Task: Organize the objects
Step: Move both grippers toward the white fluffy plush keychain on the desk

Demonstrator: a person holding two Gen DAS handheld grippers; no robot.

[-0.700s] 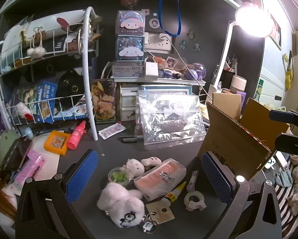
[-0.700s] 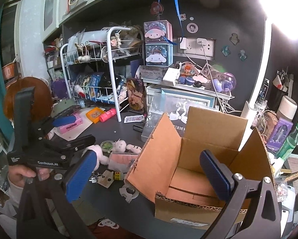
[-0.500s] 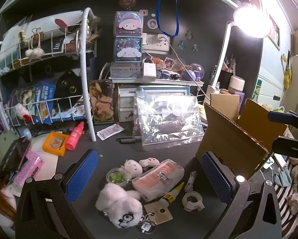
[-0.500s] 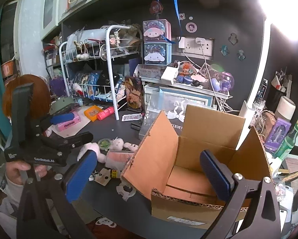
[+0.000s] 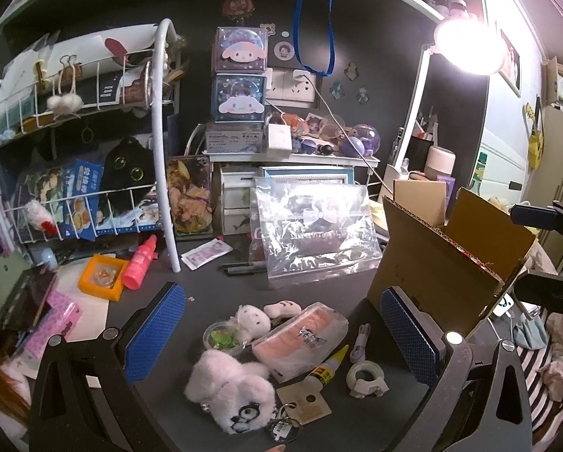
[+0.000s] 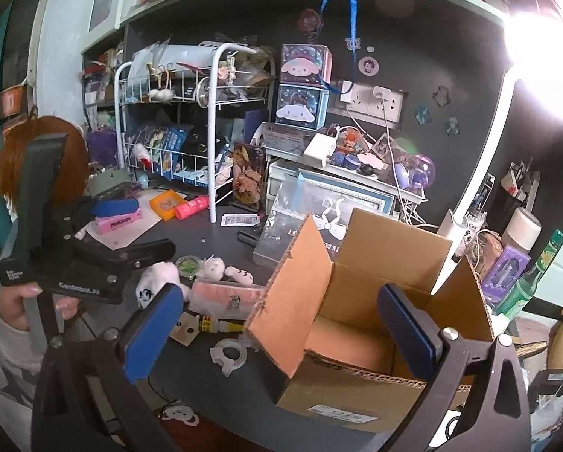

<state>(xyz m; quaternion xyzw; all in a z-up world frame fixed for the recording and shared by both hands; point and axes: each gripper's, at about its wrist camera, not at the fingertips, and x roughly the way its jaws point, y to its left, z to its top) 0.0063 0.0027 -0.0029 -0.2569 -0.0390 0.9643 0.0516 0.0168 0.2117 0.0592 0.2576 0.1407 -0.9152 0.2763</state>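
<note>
Both tools, left (image 5: pixel 281 335) and right (image 6: pixel 277 331), gaped wide, gripping nothing; best lowered squarely over fluffy plush (image 5: pixel 230 390), pinched mid-body, carried into cardboard box (image 6: pixel 356 339)

Desk (image 5: pixel 213 290) is dark grey, box (image 6: pixel 360 263) plain brown cardboard. Fingers (image 5: pixel 155 329) are blue with a crosshatch texture. Fluffy plush (image 5: pixel 225 388) is white, bottle (image 5: pixel 140 263) hot pink.

Both grippers, the left gripper (image 5: pixel 281 333) and the right gripper (image 6: pixel 281 333), have black frames, blue textured pads, silver screws; a white sleeve (image 6: pixel 6 333) cuffs the hand.
</note>
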